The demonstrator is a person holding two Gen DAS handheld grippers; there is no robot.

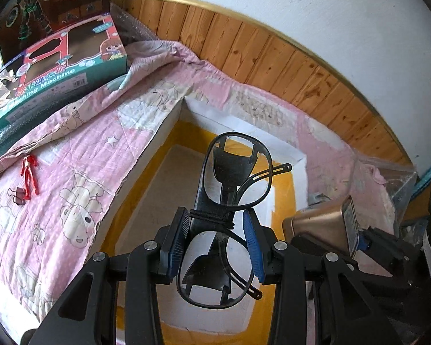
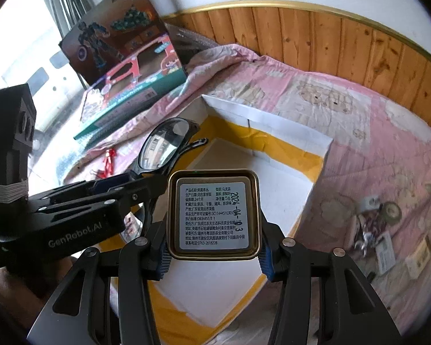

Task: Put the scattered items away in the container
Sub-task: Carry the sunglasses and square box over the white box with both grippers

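A pair of black-framed glasses point(image 1: 230, 221) is pinched at its bridge between the 2 blue pads point(image 1: 178, 237) of the left gripper point(image 1: 215, 238), with 1 lens held ahead of the fingertips and 1 behind them. The glasses are held above the open box point(image 1: 169, 120), whose white walls and yellow-edged floor are seen directly below. A small gold tin point(image 2: 212, 215) is clamped by its sides in the right gripper point(image 2: 214, 261), its labelled base turned toward the camera, also over the box. A red figure point(image 1: 29, 176) and a binder clip point(image 1: 17, 195) are left on the pink quilt point(image 1: 80, 172) to the left of the box. More small items point(image 2: 379, 227) are scattered on the quilt to the right of the box.
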